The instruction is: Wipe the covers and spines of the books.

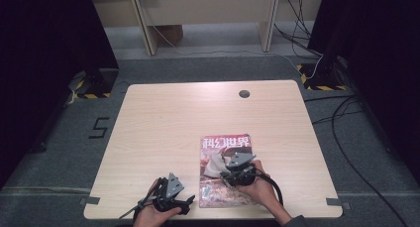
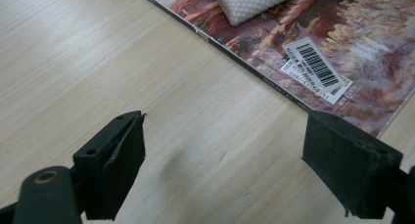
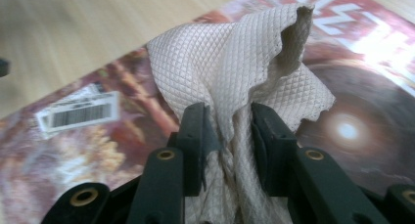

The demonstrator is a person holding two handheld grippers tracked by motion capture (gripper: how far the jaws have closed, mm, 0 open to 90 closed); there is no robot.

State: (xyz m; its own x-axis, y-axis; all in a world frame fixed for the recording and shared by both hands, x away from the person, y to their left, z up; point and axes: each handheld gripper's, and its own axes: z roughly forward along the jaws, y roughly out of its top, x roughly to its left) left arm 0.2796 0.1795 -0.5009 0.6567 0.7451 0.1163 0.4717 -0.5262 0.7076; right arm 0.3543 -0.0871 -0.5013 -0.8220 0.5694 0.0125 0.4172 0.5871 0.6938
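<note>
— Cloth, pale and quilted, is it held? Start from the high view.

— From the high view it lies bunched on the magazine, right at the tip of the right gripper. How the jaws stand I cannot tell from up there. The left gripper sits on the bare surface just beside the magazine's left edge, apart from the cloth.

— And the left gripper view?

— Its jaws stand wide apart, with nothing between them but bare surface. Beyond and to the right of the jaws runs the magazine, spine edge toward them, a barcode label on its cover. A corner of the cloth shows farther off, well past the jaws and untouched by them.

— The right gripper view, then.

— There the jaws are drawn close together with a gathered fold of the cloth pinched between the pads; they have hold of it. The rest of the cloth rises and fans out ahead of the jaws, one flap curling up, another spreading to the right. Under it lies the magazine, and its barcode label sits off to the left of the jaws.
</note>
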